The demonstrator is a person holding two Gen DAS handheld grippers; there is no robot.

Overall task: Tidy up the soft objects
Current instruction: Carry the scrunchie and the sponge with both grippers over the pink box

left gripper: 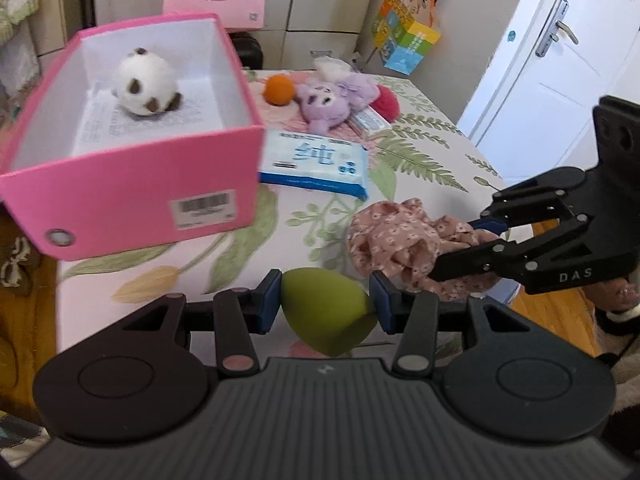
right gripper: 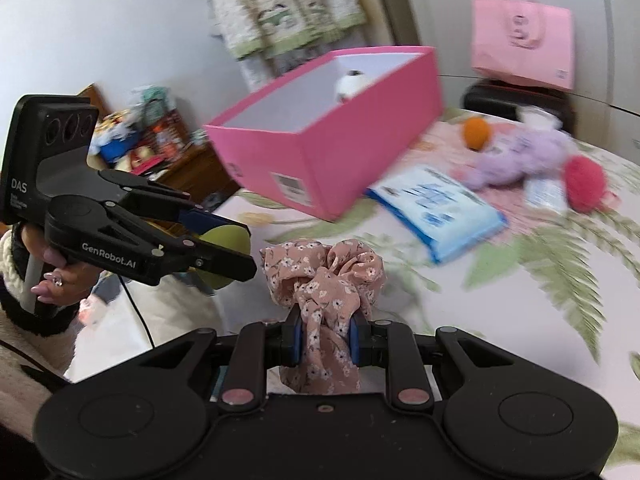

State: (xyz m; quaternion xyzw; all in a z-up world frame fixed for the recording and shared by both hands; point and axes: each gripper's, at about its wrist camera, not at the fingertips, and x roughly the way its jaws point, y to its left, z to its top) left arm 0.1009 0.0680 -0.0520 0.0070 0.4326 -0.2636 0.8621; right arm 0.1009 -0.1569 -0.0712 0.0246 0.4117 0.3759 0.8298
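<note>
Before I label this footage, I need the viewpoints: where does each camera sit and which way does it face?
Left wrist: on the left gripper, which grips a green sponge; faces the pink box; the right gripper shows.
Right wrist: on the right gripper, which grips a floral scrunchie; the left gripper and a hand show.
Shared: box, wipes pack, purple plush.

The table [left gripper: 420, 160] wears a white cloth printed with green fern leaves and pale flowers. Directly on it sit an open pink box [left gripper: 132, 184] at the left edge, a blue-and-white tissue pack [left gripper: 316, 164] just beside the box, and — toward the far side — an orange ball [left gripper: 279, 89], a purple plush toy [left gripper: 332, 102], a red pompom [left gripper: 387, 103] and a small white tube [left gripper: 370, 117] partly under the plush.
</note>
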